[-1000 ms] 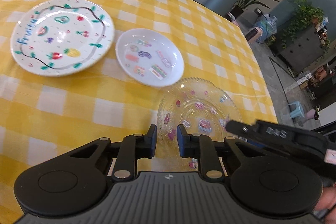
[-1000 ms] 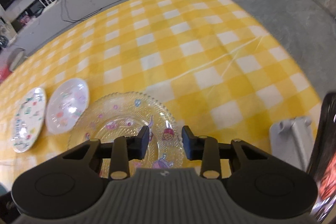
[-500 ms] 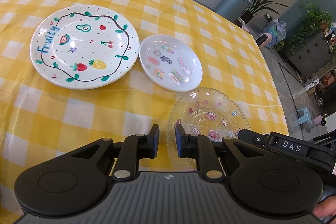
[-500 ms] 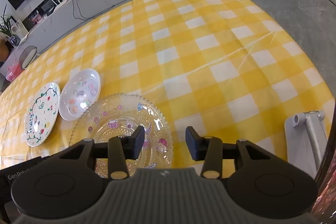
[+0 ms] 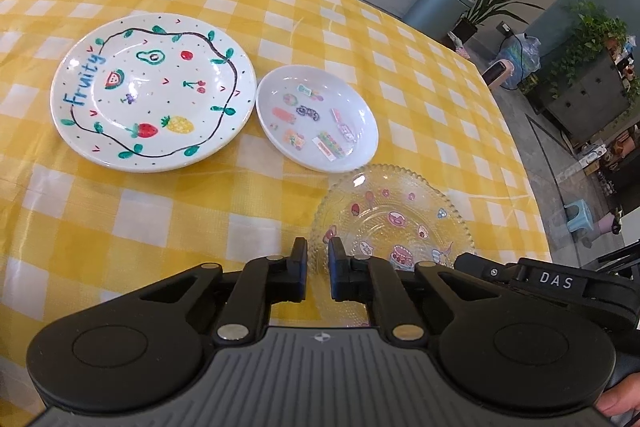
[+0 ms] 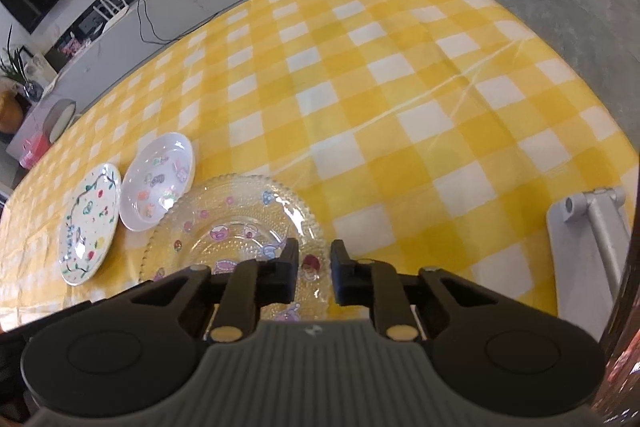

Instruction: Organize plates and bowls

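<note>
Both your grippers have just been narrowing, with nothing clamped: the left gripper point(image 5: 318, 259) and right gripper point(image 6: 314, 261) hover at the near rim of the glass plate point(image 5: 394, 215) (just beside the small white dish point(image 5: 318, 117)). Seat one finger under the beaded rim before squeezing.

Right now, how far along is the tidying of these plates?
Nothing looks done: the Fruity plate, small white dish and glass plate lie side by side on the yellow tablecloth, unstacked. In hand: the left hand-held gripper and right hand-held gripper sit over the glass plate's near rim, jaws just closed to a narrow gap, nothing clearly pinched. Left: all the stacking.
</note>
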Demonstrator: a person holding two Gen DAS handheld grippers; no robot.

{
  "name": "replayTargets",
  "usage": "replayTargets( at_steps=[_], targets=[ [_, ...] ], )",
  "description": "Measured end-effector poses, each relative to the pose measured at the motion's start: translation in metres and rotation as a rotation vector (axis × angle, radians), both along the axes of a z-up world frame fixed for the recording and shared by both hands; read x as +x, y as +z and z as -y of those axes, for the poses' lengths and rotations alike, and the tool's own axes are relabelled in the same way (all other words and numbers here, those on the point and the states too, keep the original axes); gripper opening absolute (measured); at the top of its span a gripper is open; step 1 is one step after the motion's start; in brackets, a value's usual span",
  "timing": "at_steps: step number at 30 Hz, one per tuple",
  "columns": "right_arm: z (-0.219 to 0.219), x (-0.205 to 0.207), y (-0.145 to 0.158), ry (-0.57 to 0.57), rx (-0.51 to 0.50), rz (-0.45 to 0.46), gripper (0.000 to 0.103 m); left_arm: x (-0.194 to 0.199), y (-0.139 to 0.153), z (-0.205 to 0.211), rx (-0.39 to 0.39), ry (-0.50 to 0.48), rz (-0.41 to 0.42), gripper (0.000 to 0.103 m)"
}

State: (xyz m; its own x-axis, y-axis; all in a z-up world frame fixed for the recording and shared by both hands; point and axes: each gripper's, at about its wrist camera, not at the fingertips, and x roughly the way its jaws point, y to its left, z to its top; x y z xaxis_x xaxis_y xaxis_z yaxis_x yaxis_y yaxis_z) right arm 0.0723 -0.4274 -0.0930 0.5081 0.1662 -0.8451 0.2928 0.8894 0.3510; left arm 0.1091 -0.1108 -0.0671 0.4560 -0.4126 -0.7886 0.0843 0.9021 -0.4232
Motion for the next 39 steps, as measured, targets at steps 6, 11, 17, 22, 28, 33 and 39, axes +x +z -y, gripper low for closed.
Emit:
replayTargets(
  at_steps=[6,11,17,22,28,33,39],
  targets=[
    [-0.003,-0.007,0.0,0.018,0.06,-0.015,0.011,-0.007,0.005,-0.012,0.014,0.019,0.013,0.01],
    [-0.01,-0.017,0.003,0.038,0.103,-0.029,0.01,-0.017,0.011,-0.025,0.012,0.035,0.025,0.007],
    [-0.021,-0.026,0.008,0.071,0.149,-0.041,0.008,-0.034,0.016,-0.044,0.021,0.056,0.032,0.007],
    [-0.038,-0.038,0.016,0.1,0.157,-0.032,0.008,-0.053,0.022,-0.057,0.028,0.073,0.049,0.008],
    [-0.05,-0.05,0.025,0.138,0.137,-0.018,0.008,-0.075,0.032,-0.067,0.051,0.086,0.059,0.008],
    [-0.062,-0.06,0.03,0.167,0.094,-0.014,0.008,-0.088,0.032,-0.07,0.069,0.097,0.062,0.008],
    [-0.071,-0.066,0.027,0.215,0.03,-0.043,0.009,-0.096,0.026,-0.073,0.089,0.11,0.055,0.008]
  ],
)
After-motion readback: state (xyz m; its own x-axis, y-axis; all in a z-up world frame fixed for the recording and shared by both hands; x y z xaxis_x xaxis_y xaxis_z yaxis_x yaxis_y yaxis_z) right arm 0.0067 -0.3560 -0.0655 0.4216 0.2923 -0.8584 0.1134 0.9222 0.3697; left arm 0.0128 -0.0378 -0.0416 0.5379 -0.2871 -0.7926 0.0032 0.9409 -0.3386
